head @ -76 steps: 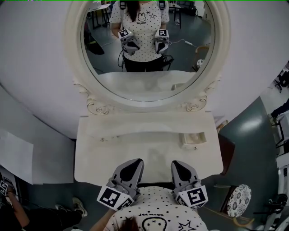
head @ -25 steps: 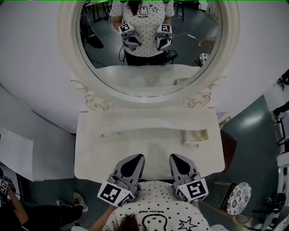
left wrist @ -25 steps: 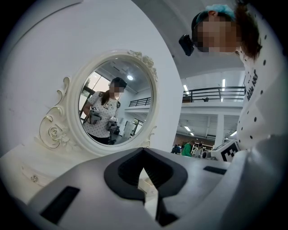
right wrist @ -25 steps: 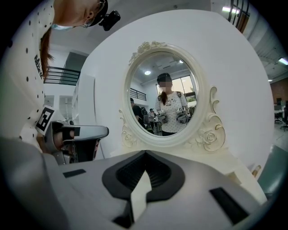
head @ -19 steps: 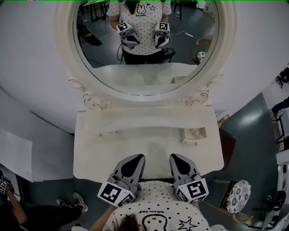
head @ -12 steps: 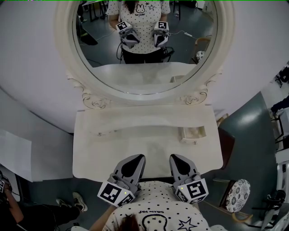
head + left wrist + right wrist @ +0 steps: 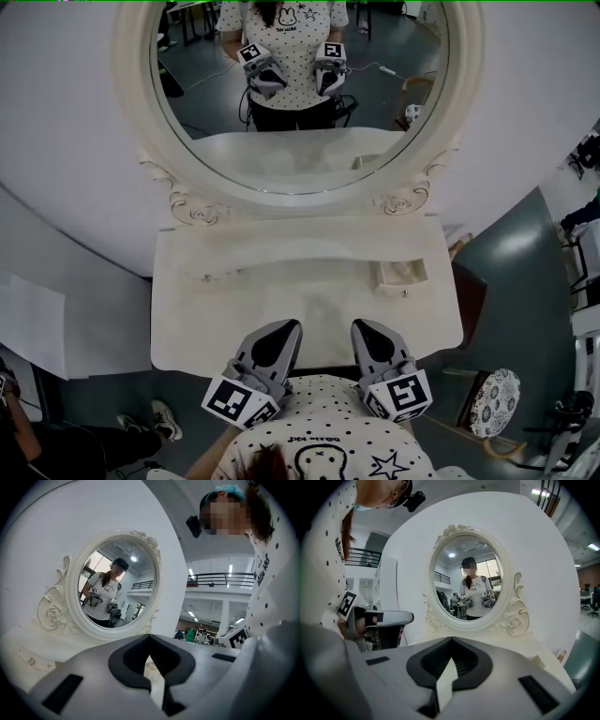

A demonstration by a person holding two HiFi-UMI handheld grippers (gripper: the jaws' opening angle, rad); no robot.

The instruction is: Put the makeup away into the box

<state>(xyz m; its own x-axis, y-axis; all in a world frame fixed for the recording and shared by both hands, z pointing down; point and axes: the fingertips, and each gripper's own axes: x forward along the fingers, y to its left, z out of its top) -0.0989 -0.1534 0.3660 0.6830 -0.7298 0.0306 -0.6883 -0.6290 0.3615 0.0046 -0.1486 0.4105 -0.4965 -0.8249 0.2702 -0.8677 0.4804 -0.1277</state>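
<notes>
Right hand-held gripper (image 7: 364, 326) (closed), box (image 7: 403, 284) ahead

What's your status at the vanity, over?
Left gripper and right gripper: jaws shut, empty, at table front edge. Box on table's right, untouched. Makeup too small to make out. Nothing seen blocking the box.

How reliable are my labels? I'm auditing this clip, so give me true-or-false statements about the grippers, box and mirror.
1. The left gripper holds a lipstick. False: it is shut and empty.
2. The right gripper is shut and empty. True.
3. The box sits toward the right end of the table in the head view. True.
4. The mirror is square. False: it is oval, in a carved frame.
5. Both grippers hover over the box. False: both sit at the table's near edge, apart from the box.
</notes>
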